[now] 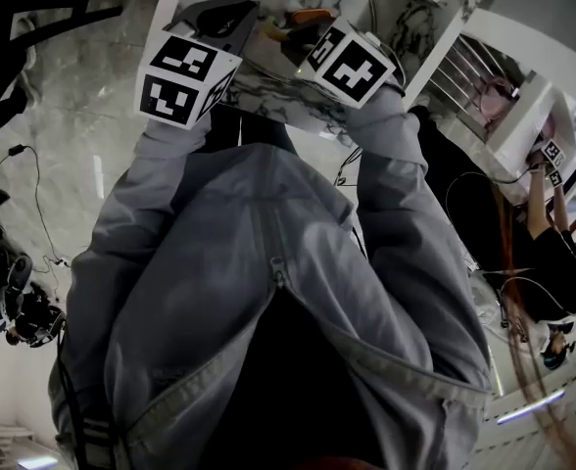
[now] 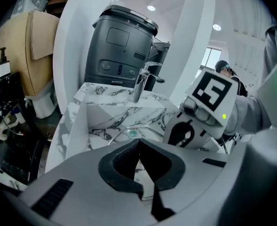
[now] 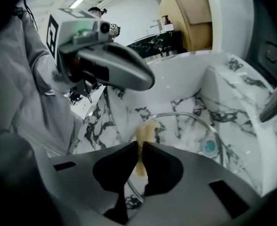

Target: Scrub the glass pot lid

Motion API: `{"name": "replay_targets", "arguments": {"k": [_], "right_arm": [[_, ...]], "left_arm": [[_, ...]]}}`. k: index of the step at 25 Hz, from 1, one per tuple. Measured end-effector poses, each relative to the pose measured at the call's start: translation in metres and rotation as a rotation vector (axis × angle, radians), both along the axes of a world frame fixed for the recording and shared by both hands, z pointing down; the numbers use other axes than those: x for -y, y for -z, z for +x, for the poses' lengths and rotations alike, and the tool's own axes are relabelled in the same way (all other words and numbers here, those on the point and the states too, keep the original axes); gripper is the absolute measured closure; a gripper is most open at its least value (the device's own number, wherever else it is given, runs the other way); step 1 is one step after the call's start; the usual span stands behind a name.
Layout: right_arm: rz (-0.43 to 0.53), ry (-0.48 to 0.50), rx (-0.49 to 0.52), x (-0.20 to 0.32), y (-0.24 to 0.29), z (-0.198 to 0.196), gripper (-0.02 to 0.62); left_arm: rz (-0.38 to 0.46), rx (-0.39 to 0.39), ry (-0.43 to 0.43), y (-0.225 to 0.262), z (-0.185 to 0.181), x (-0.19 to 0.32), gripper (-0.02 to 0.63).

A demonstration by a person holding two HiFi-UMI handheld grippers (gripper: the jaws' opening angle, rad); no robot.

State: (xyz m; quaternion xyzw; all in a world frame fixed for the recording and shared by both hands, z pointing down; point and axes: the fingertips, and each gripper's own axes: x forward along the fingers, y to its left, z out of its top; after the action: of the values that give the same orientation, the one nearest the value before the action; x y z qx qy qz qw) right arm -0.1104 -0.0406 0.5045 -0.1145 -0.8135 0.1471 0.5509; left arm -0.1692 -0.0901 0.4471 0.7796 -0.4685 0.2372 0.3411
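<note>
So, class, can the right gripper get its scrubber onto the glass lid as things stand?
Probably yes: the right gripper, shut on the scrubber, faces the glass lid with nothing between; the left gripper holds it.

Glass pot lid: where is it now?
Right gripper view, centre-right: the glass pot lid sits in the marble sink, beyond the tan scrubber pinched in the right gripper.
</note>
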Motion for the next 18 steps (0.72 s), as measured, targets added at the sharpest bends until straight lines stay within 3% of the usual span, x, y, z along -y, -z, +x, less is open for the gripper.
{"name": "replay_targets", "arguments": {"k": [7,11,18], "right_arm": [[0.292,-0.136,0.041,0.107,0.012,0.016,0.546],[0.456,-0.034,0.008,0.142,-0.026,0.014,0.546],[0.634,0.083,-0.062,0.170,-0.076,0.001,0.546]], "left_arm": [[-0.013,-0.008,-0.053,-0.009,0.020,0.018,0.591],[-0.024,-0.001,-0.061,-0.018,0.023,0.026,0.591],[-0.048,0.011,-0.062,-0.031,0.020,0.031,0.591]]}}
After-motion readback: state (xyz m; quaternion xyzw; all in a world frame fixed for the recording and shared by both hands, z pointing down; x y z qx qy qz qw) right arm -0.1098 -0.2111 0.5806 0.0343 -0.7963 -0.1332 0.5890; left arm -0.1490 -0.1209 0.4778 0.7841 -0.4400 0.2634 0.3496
